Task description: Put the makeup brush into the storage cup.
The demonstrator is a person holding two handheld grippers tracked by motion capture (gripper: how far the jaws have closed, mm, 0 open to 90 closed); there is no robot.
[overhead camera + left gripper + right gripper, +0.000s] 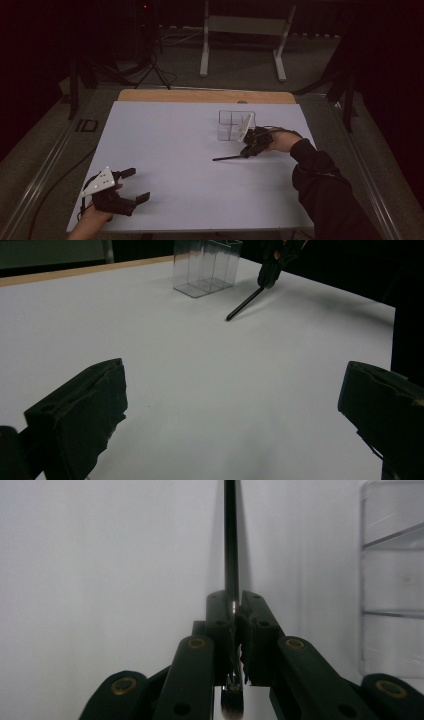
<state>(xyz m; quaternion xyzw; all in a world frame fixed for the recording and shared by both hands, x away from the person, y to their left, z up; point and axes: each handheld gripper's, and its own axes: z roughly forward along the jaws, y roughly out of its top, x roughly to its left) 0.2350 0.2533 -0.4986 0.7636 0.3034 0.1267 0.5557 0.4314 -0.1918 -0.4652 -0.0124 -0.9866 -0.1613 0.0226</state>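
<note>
A wide white table [165, 165] spans the scene from the high view, with a strip of bare wood along its far edge and dim floor and stands beyond. A person sits at the near side, forearms reaching in from below.

Toward the far right of the table stands a clear plastic organizer [235, 125] with upright compartments, open at the top. In the left gripper view the same box [207, 267] appears at the far edge, see-through and, as far as can be told, with nothing in it.

The right gripper [251, 148] sits just beside the organizer, on its near right side. Its jaws are pressed together on one end of a thin black pen-like stick [227, 158] — the rest of the stick slants out toward the middle of the table, its free tip low at the surface. The right gripper view looks straight along that stick [230, 540], pinched between the two black jaws, with the organizer's wall at the right edge.

The left gripper [134, 185] rests at the near left corner, well apart from everything, jaws spread wide and holding nothing.

The step in hand looks like the pickup — the stick is gripped but barely off the table. The next move would call for lifting it, tipping it toward upright, and lowering it into one compartment without knocking the light box.
</note>
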